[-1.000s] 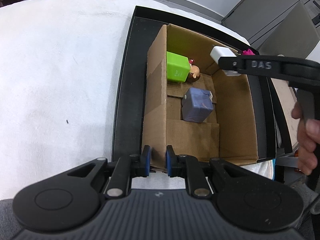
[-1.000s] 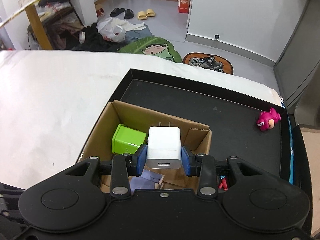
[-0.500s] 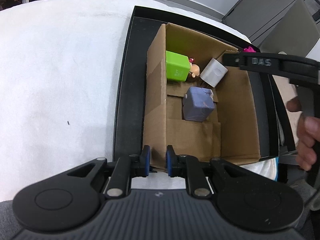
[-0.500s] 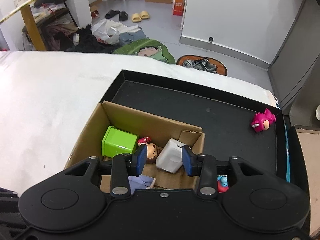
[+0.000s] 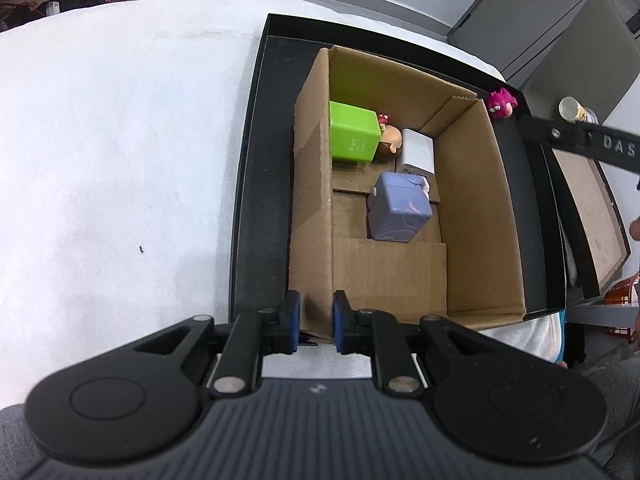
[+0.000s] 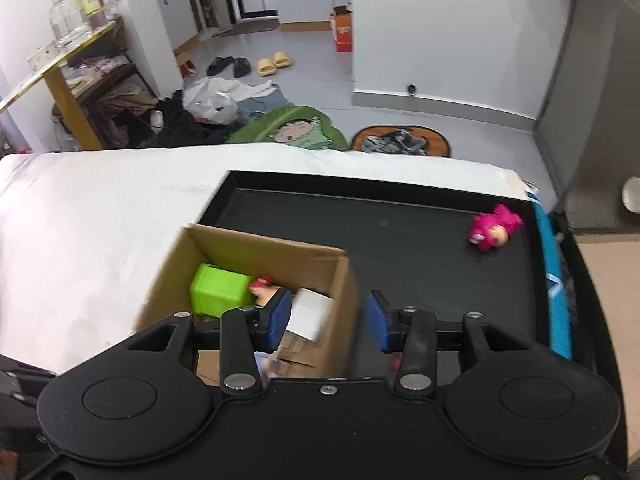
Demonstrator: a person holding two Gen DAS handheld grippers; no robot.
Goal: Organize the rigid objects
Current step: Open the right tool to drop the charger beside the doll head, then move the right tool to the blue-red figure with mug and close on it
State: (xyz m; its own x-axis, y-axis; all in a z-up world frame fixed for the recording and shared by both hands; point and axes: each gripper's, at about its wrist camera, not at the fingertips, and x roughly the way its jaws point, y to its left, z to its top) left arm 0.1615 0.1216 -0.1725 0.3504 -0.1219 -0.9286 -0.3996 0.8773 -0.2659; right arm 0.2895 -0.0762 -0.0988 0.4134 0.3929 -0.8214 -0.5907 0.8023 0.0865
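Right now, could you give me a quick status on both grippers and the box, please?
Left gripper shut on cardboard box wall. Right gripper empty, jaws opening. White charger in box beside green block. Pink toy on black tray, unobstructed.

**Box in the tray, toys inside**

I see the cardboard box sitting in the tray, which rests on the table. Inside the box, the cube sits far left, the figurine beside it, the charger right of that, the rounded block nearer me. A plush toy lies in the tray's far right corner.
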